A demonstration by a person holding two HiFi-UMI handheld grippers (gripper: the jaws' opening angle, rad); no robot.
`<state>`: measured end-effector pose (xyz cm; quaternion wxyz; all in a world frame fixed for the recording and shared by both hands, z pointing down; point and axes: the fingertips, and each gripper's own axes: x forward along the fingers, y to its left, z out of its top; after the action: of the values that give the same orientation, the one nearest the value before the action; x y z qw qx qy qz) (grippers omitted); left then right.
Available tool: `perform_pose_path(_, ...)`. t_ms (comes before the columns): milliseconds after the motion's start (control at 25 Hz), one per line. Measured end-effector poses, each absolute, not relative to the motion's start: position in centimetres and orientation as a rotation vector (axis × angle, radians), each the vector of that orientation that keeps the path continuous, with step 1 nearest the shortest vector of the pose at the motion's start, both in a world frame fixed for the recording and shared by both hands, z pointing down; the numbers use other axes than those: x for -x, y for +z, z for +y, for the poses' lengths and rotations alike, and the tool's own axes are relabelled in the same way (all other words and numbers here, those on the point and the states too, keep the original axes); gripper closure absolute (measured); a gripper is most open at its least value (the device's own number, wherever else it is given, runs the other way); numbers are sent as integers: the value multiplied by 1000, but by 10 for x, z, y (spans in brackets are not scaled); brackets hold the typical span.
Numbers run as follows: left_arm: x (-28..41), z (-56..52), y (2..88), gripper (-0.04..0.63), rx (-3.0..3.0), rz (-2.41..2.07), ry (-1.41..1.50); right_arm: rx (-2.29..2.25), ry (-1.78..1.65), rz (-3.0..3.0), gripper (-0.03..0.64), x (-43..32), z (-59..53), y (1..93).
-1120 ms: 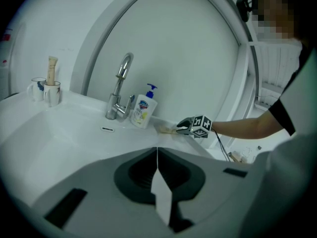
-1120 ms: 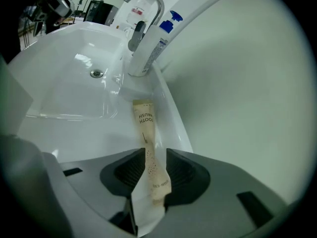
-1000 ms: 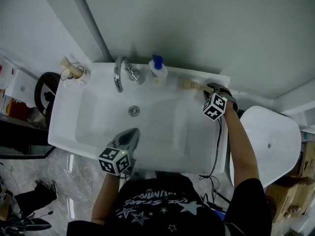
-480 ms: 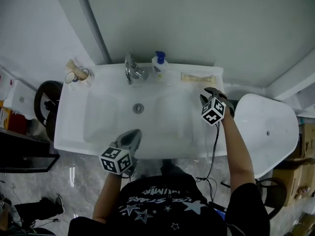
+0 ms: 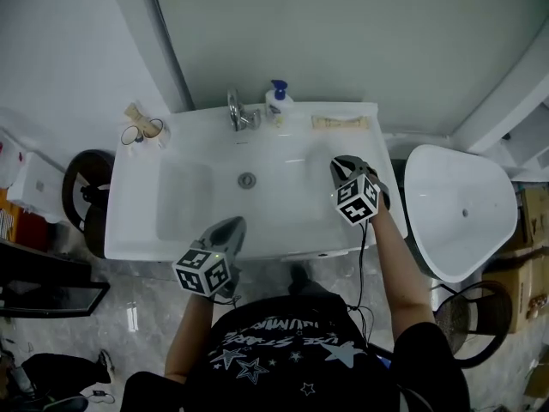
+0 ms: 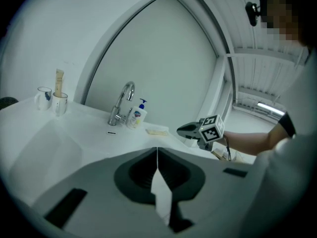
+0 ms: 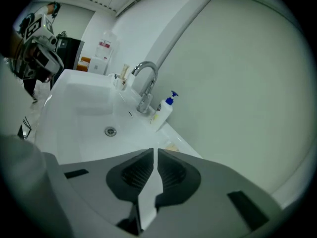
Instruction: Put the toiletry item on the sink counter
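A flat beige toiletry tube [image 5: 340,123] lies on the back right of the white sink counter [image 5: 377,114], to the right of a soap pump bottle [image 5: 276,103]. It also shows as the tube [image 6: 157,131] in the left gripper view and the tube [image 7: 172,147] just past my right jaws. My right gripper [image 5: 346,166] hovers over the basin's right side, well short of the tube. Its jaws are closing, with a thin slit left and nothing between them. My left gripper [image 5: 232,228] hangs at the basin's front edge, shut and empty.
A chrome faucet [image 5: 238,110] stands at the back centre and a drain [image 5: 247,179] sits in the basin. Two cups with a tube [image 5: 141,130] stand at the back left corner. A white toilet [image 5: 459,209] is right of the sink, a dark bin [image 5: 86,191] left.
My right gripper let go of the tube on the back right counter, drew back toward me over the basin, and its jaws have come nearly together. The left gripper stayed at the front edge.
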<state>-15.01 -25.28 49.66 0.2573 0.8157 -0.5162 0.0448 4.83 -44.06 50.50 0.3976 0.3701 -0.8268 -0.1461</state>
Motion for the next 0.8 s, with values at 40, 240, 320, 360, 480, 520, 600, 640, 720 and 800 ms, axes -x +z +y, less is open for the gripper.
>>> perform_pose_path(40,151,-249,494,577,-2226,-1400,119,-952,-356,-2115,582,-43,-432,502)
perform_pose_path(240,156,-223,484,577,-2273,-1402,105,-1018,-220,-2252,598,-19,-383,491)
perform_pose_path(320,159,-209,482,577,-2287,-1399,104,-1036,-148,-2305,600,-10,-360,490)
perform_pose_path(360,160,-202,482,577,-2293,-1396,105,-1044,-112,-2330,601,-6,-348,489)
perform_pose_path(480,162,-180,484,577,-2312,-1380,114,-1074,3,-2400,603,4,-311,491)
perform_pose_path(520,164,-174,486,577,-2317,-1375,119,-1083,39,-2417,603,7,-299,493)
perform_pose_path(600,165,-162,489,577,-2325,-1365,129,-1098,92,-2441,603,12,-278,498)
perform_pose_path(640,166,-157,491,577,-2328,-1359,132,-1105,110,-2447,603,13,-268,500)
perform_pose_path(720,165,-148,494,577,-2334,-1339,134,-1118,136,-2452,603,13,-247,505)
perform_pose_path(800,162,-139,498,577,-2341,-1310,135,-1131,166,-2449,603,9,-227,509)
